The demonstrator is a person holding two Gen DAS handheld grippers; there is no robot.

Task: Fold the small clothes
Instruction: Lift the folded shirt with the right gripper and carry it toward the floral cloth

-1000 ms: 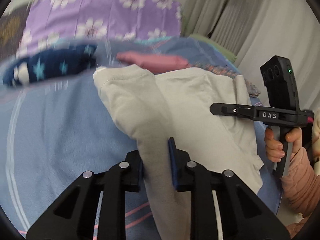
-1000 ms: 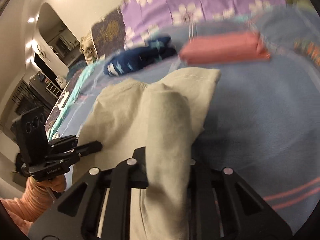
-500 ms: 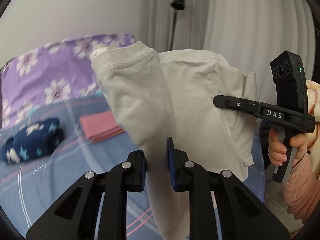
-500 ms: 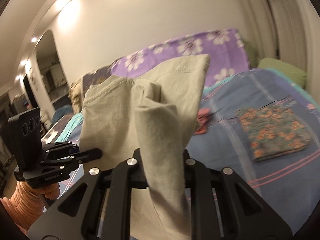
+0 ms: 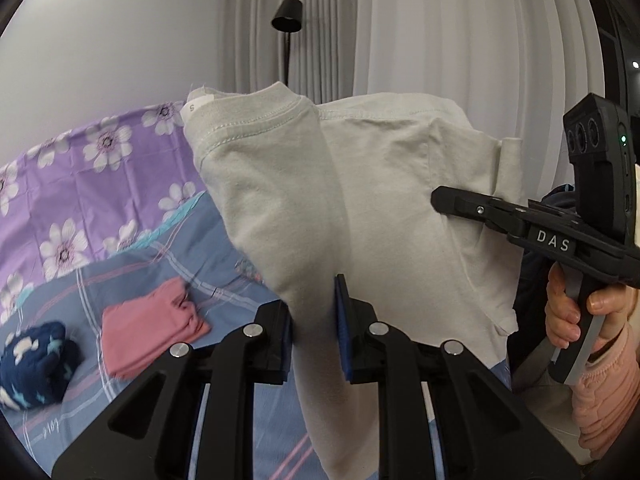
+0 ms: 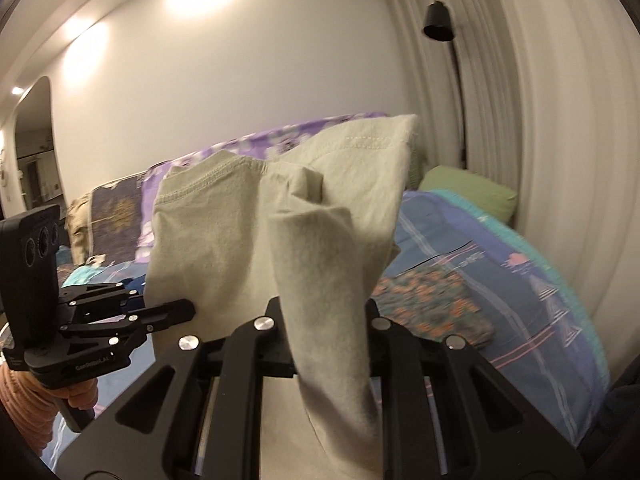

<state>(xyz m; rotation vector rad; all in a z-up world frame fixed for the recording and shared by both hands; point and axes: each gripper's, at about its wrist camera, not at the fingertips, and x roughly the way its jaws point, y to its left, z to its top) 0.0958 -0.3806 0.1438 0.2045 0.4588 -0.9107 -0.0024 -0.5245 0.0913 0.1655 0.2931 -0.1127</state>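
A pale grey-beige T-shirt [image 5: 380, 200] hangs in the air above the bed, stretched between both grippers. My left gripper [image 5: 316, 316] is shut on a bunched fold of it near the collar. My right gripper [image 6: 326, 320] is shut on the shirt [image 6: 224, 240] at the other side, cloth draped over its fingers. In the left wrist view the right gripper [image 5: 440, 200] shows from the side, clamped on the shirt's edge; in the right wrist view the left gripper [image 6: 188, 308] shows likewise. A size label sticks up at the collar.
A bed with a blue striped cover [image 5: 180, 264] lies below. On it sit a folded pink garment [image 5: 148, 332], a navy star-patterned bundle [image 5: 32, 364] and a folded floral piece [image 6: 432, 308]. Purple flowered pillows [image 5: 80, 184], a green pillow [image 6: 468, 192], curtains and a lamp [image 5: 287, 20] stand behind.
Both grippers have risen and tilted upward, lifting the T-shirt off the bed into the air. The views now take in the wall and curtains. Both grips held throughout.
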